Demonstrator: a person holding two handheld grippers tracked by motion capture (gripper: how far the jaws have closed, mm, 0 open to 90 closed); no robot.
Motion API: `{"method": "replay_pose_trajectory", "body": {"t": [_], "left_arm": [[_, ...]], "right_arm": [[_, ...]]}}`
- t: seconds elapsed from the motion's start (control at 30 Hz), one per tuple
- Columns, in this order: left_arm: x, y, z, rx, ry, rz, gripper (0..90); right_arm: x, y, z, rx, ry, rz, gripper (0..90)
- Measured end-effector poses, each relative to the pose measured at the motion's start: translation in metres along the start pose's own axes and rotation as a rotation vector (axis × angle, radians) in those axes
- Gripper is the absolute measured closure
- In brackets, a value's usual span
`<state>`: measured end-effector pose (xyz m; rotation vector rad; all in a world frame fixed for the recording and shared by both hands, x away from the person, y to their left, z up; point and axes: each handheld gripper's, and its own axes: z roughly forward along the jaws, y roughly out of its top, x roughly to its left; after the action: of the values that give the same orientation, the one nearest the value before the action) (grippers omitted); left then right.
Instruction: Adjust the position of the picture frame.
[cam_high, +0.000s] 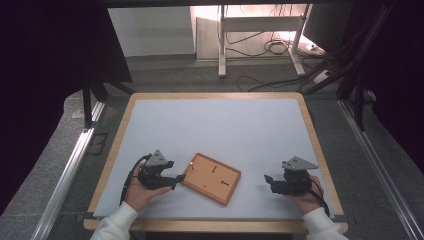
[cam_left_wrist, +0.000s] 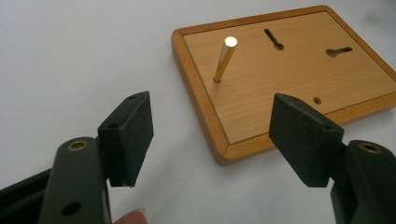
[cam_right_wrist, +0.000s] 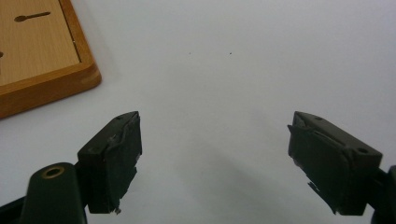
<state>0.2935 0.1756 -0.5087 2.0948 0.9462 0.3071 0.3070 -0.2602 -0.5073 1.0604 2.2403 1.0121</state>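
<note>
Nearest the table's front edge, a person's two hands each hold a black gripper over a pale grey mat (cam_high: 215, 125). At the left of the high view, the left gripper (cam_high: 176, 181) stands with its jaws wide and empty, pointing at the near corner of a wooden board (cam_high: 211, 178), just beside it but apart. Across the mat, the right gripper (cam_high: 268, 181) is likewise wide and empty, well apart from the board's other end, with bare mat between its jaws in its own view. Between the two, the board lies flat and skewed to the table's edges, and a brass pin (cam_left_wrist: 225, 59) stands in it near the corner that faces the left gripper. Seen from the left gripper view, the board is a rounded-corner rectangle of light, fine-grained wood with a raised, darker rim; two keyhole slots (cam_left_wrist: 273, 39) and a small round hole (cam_left_wrist: 317, 100) are cut in its face. Slim, round and polished, the pin leans slightly and catches light on its flat top. Both sets of pads are matt black and blocky, the right ones (cam_right_wrist: 114, 161) frayed at the edges. Judging from here, a hurried close on the pin could tip it or lever it from its hole, and a jaw catching the rim might slide the light board across the smooth mat. Beyond the table lie grey floor, cables and a white stand.
</note>
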Motion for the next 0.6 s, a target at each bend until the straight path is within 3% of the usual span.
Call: {"method": "replay_pose_trajectory", "body": {"t": [0.33, 0.6], "left_arm": [[-0.004, 0.013, 0.019, 0.016, -0.002, 0.01, 33.9], [-0.006, 0.023, 0.043, 0.011, 0.013, 0.023, 49.5]], "right_arm": [[0.003, 0.0, 0.001, 0.009, -0.002, -0.014, 18.5], [0.003, -0.001, 0.002, 0.014, -0.004, -0.017, 18.6]]}}
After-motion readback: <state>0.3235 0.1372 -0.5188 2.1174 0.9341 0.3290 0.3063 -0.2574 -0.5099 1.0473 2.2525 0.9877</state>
